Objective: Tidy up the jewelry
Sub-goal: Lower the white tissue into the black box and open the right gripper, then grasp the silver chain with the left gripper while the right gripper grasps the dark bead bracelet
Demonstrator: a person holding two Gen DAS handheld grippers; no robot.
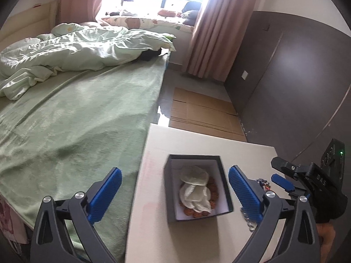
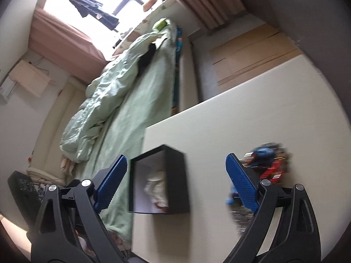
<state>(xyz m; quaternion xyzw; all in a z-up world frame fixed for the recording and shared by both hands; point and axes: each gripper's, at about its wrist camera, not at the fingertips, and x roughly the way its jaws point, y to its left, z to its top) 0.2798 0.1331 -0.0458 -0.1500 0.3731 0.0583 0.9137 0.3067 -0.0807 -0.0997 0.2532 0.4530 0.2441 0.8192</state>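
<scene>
Left wrist, box (image 1: 195, 188) between open claw (image 1: 174, 191) pads

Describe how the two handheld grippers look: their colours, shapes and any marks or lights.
The left gripper and the right gripper look alike: two black angular plastic arms, each with silver round bolts at the joints, ending in flat bright blue fingers with a ribbed, dotted texture. Seen from the left wrist view, the right gripper's black body carries a small green light and faint white lettering, too small to read.

A pale worktop (image 1: 197, 241) stands just beside a bed. On it sits an open dark box (image 1: 195, 188); to the box's right lies a blurred heap of colourful jewelry (image 2: 269, 164) and a chain (image 1: 246, 217).
</scene>
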